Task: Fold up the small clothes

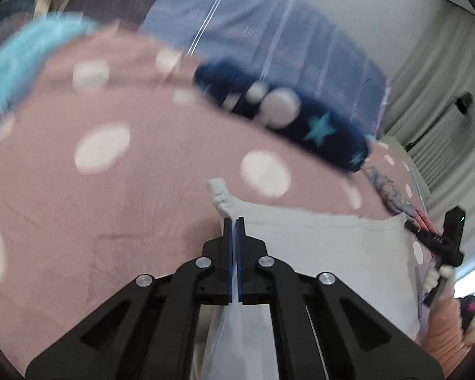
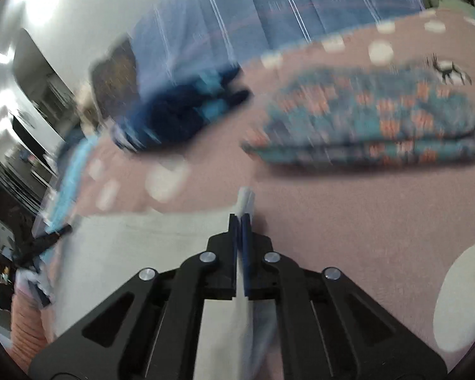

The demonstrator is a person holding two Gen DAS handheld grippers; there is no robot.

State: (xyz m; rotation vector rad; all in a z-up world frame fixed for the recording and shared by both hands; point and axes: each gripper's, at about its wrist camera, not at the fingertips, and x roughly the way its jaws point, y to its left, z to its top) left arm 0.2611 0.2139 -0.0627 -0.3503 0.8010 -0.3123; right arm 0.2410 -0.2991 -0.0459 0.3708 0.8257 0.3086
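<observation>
Left wrist view shows your left gripper (image 1: 234, 221) and right gripper (image 2: 241, 220) each pinching a corner of the white garment (image 1: 326, 237), stretched above the polka-dot bedspread (image 1: 110, 190); next, I judge, lay it flat to fold.

A: Where is there room ahead of the left gripper (image 1: 234, 221)?

B: Bare pink dotted bedspread (image 1: 117, 196) runs open ahead and to its left. Toward the bed's far edge the navy star-print garment (image 1: 300, 117) lies as a bar across the way, with a light blue cloth (image 1: 31, 50) at the far left corner.

A: And on the right side?

B: The white garment (image 1: 316, 247) stretches taut between both grippers, so the gap between them is blocked. Ahead of the right gripper (image 2: 241, 218), the folded patterned stack (image 2: 373, 120) bars the far right; a dark blue heap (image 2: 180, 110) sits far left. Between them a strip of bedspread stays open.
</observation>
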